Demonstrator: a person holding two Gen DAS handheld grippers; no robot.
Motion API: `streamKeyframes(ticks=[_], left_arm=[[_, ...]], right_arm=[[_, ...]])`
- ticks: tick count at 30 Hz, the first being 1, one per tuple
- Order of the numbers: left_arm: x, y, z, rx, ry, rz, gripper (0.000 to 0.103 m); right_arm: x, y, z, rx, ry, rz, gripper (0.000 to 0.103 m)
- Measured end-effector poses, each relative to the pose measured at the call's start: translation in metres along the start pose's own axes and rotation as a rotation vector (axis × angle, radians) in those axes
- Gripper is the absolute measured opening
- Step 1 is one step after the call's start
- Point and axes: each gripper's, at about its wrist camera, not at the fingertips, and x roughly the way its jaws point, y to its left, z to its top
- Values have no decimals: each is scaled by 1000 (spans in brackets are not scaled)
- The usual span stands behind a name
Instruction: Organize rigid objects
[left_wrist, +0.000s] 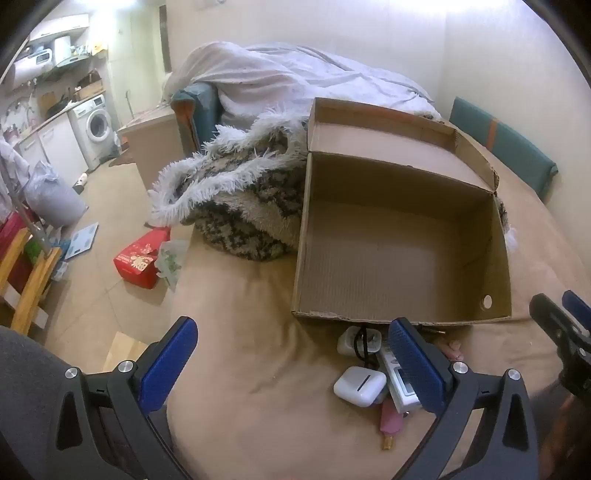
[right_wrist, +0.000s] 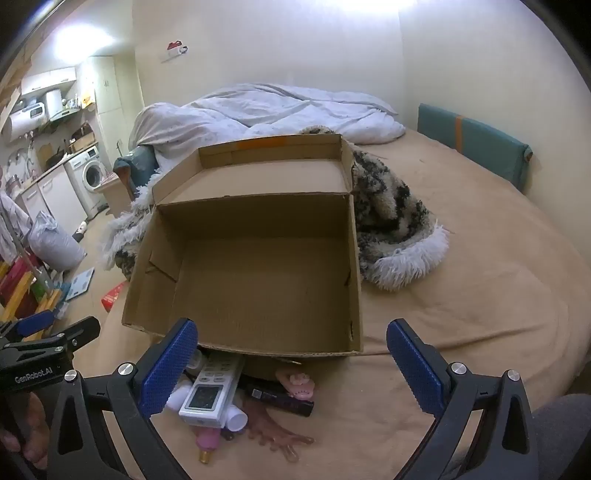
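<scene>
An open, empty cardboard box (left_wrist: 402, 251) stands on the tan bed, also in the right wrist view (right_wrist: 255, 273). In front of its near wall lies a small pile: a white remote with a screen (right_wrist: 210, 391), a white earbud case (left_wrist: 360, 386), a white plug adapter (left_wrist: 356, 339), a black tube (right_wrist: 280, 398), pink items (right_wrist: 299, 382) and a translucent lizard toy (right_wrist: 280, 439). My left gripper (left_wrist: 291, 365) is open, just left of the pile. My right gripper (right_wrist: 291, 369) is open, above the pile.
A fluffy patterned blanket (left_wrist: 243, 199) lies against the box's far side, with a white duvet (right_wrist: 258, 110) behind. The bed's left edge drops to a floor with a red box (left_wrist: 138, 262). A teal headboard pad (right_wrist: 476, 144) lines the right wall.
</scene>
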Motion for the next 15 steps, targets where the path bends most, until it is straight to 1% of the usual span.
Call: streamKeyframes(ticks=[15], left_arm=[[2, 3, 0, -3, 2, -1, 103]], right_arm=[[-4, 0, 0, 3, -1, -2, 103]])
